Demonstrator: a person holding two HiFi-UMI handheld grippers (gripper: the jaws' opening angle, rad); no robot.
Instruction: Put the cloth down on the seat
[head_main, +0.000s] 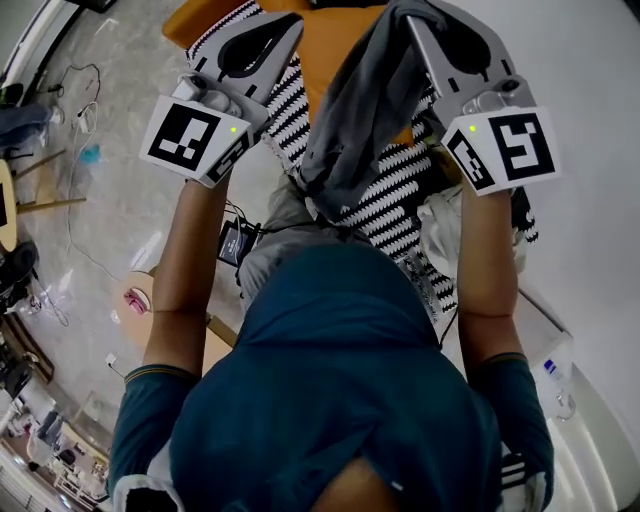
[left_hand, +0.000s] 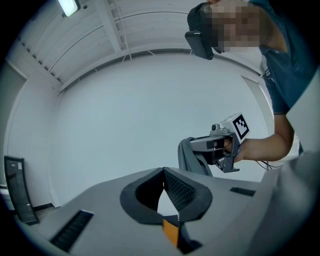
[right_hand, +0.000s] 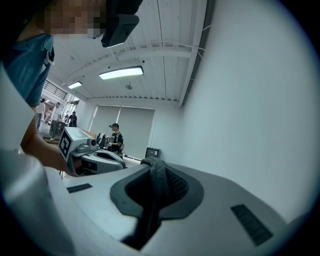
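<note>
A dark grey cloth (head_main: 350, 120) hangs from my right gripper (head_main: 415, 15), which is shut on its top edge, well above the seat. In the right gripper view the cloth (right_hand: 155, 190) is bunched between the closed jaws of the right gripper (right_hand: 152, 162). The seat (head_main: 335, 45) is orange and lies below both grippers, with a black-and-white striped cover (head_main: 390, 205) draped over it. My left gripper (head_main: 293, 22) is held up at the left of the cloth, shut and empty. In the left gripper view, its tips (left_hand: 164, 171) meet, and the cloth (left_hand: 187, 157) dangles from the right gripper (left_hand: 200, 145) beyond.
The person's own body and legs fill the lower head view. A small round wooden table (head_main: 135, 295), cables and a black box (head_main: 238, 240) sit on the floor at left. A white wall runs along the right. People (right_hand: 116, 136) stand far off.
</note>
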